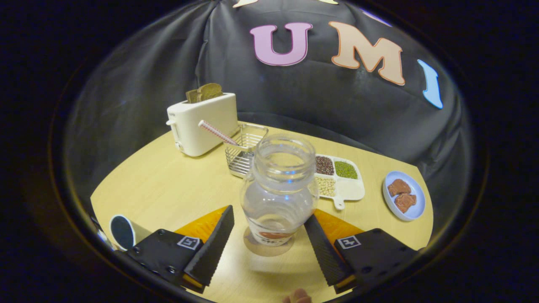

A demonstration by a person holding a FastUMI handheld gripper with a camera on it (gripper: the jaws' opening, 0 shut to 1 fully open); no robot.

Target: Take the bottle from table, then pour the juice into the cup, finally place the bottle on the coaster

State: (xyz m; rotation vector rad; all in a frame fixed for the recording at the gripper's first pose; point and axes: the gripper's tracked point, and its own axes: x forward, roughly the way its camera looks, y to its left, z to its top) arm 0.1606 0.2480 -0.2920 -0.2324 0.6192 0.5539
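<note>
A clear plastic bottle [278,189] with no cap stands upright on a round coaster [268,249] on the wooden table [168,185]. It looks nearly empty, with a label low on its body. My gripper [269,223] is open, its fingers spread to either side of the bottle's lower half. The right fingertip [313,225] is close to or just touching the bottle; the left fingertip [227,216] stands apart from it. A white cup [123,231] with a dark inside sits to the left, beside the left finger.
Beyond the bottle stand a white toaster [202,124] with bread in it, a wire basket [244,151] holding a striped straw [217,132], a white divided tray [341,181] of beans, and a pale blue plate [404,195] with brown pieces.
</note>
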